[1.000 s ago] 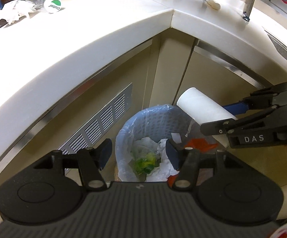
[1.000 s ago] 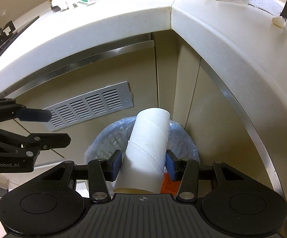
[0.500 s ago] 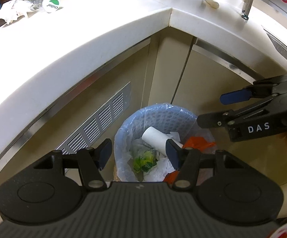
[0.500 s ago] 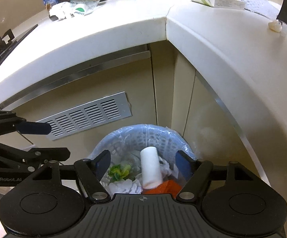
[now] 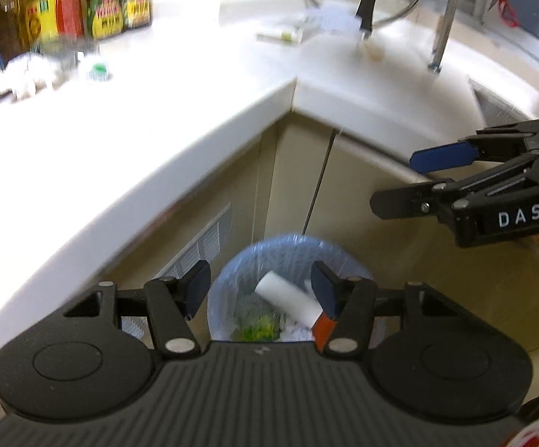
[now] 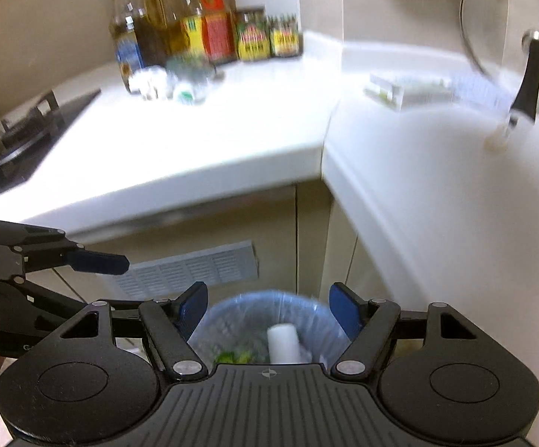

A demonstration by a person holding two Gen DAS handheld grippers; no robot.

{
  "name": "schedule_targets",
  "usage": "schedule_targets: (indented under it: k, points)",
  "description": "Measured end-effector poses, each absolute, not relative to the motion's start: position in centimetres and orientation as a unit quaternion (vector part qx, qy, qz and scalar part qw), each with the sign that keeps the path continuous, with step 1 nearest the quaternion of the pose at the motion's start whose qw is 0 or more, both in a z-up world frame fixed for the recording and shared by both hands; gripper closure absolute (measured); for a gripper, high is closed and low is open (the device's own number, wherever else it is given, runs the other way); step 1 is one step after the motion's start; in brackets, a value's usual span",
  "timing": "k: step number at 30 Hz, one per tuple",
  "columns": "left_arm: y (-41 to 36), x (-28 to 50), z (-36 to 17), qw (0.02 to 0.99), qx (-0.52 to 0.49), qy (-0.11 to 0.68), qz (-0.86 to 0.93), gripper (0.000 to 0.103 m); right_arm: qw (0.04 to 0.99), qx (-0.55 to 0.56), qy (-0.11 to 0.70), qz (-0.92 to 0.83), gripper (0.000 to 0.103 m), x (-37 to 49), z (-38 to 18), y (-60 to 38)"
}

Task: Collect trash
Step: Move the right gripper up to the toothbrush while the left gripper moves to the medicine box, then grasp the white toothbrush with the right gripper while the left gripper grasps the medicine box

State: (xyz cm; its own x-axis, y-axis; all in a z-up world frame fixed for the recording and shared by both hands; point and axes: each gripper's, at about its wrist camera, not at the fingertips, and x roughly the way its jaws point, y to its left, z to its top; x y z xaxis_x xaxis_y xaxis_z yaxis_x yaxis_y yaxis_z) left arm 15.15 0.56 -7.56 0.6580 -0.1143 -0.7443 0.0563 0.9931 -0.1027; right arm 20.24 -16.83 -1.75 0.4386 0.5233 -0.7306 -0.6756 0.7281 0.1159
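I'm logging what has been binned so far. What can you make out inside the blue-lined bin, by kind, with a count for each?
White cardboard tube: 1
Green scraps clump: 1
Orange-red wrapper: 1
Crumpled white paper: 1 patch, blurred
Total: 4

White L-shaped stone countertop (image 6: 232,138) wraps the corner. Back row: blurred glass oil bottles and yellow/red-labelled sauce jars (image 6: 209,33) against the wall. Black gas hob (image 6: 19,130) at far left edge. Glass pot lid with black handle (image 6: 530,74) leans at the right. Silver louvred vent grille (image 6: 191,266) is set in the beige cabinet front (image 5: 362,193) under the counter. Chrome faucet stem (image 5: 446,18), probably at a sink; view is smeared.
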Motion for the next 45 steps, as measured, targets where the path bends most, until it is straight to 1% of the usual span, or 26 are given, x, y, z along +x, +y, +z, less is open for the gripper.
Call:
schedule_targets:
  k: [7, 11, 15, 19, 23, 29, 31, 32, 38, 40, 41, 43, 45]
  points:
    - [0.0, 15.8, -3.6, 0.931, -0.03, 0.36, -0.056, 0.047, 0.878, -0.079, 0.331, 0.336, 0.031, 20.9, 2.7, -18.2]
    - [0.1, 17.3, -2.2, 0.938, -0.029, 0.339, -0.063, 0.047, 0.899, -0.061, 0.316, 0.296, 0.031, 22.7, 4.2, -19.3]
    - [-0.2, 19.4, -0.9, 0.945, -0.017, 0.317, -0.08, 0.042, 0.92, -0.033, 0.309, 0.241, 0.031, 25.0, 5.5, -20.8]
    - [-0.9, 22.1, -0.2, 0.947, -0.003, 0.309, -0.089, 0.041, 0.936, -0.021, 0.288, 0.201, 0.031, 27.9, 6.7, -22.4]
    - [-1.4, 25.1, 0.4, 0.951, -0.004, 0.301, -0.073, 0.038, 0.942, -0.01, 0.285, 0.177, 0.031, 32.6, 6.2, -23.6]
    - [-2.0, 30.6, 0.5, 0.951, -0.011, 0.308, -0.038, 0.035, 0.939, -0.014, 0.31, 0.151, 0.031, 42.8, 2.5, -24.6]
    - [-2.2, 32.5, 0.4, 0.95, -0.008, 0.312, -0.026, 0.035, 0.934, -0.016, 0.328, 0.143, 0.039, 46.0, 0.7, -24.8]
    - [-2.2, 33.5, 0.4, 0.949, -0.012, 0.315, -0.023, 0.035, 0.93, -0.016, 0.338, 0.143, 0.047, 47.4, -0.1, -24.9]
    - [-3.0, 38.8, -0.1, 0.945, 0.002, 0.326, -0.016, 0.034, 0.919, -0.038, 0.362, 0.152, 0.055, 51.5, -2.8, -24.1]
    - [-3.2, 40.6, -0.2, 0.944, 0.008, 0.328, -0.018, 0.034, 0.919, -0.053, 0.357, 0.158, 0.06, 51.5, -2.8, -23.7]
    - [-3.4, 41.5, -0.2, 0.944, 0.013, 0.328, -0.021, 0.033, 0.919, -0.056, 0.355, 0.163, 0.068, 51.4, -2.7, -23.6]
    - [-3.8, 43.1, -0.4, 0.944, 0.026, 0.328, -0.027, 0.028, 0.918, -0.063, 0.353, 0.169, 0.071, 51.1, -2.6, -23.4]
    - [-4.2, 44.8, -0.7, 0.942, 0.041, 0.329, -0.04, 0.026, 0.918, -0.062, 0.351, 0.173, 0.079, 50.7, -2.5, -23.8]
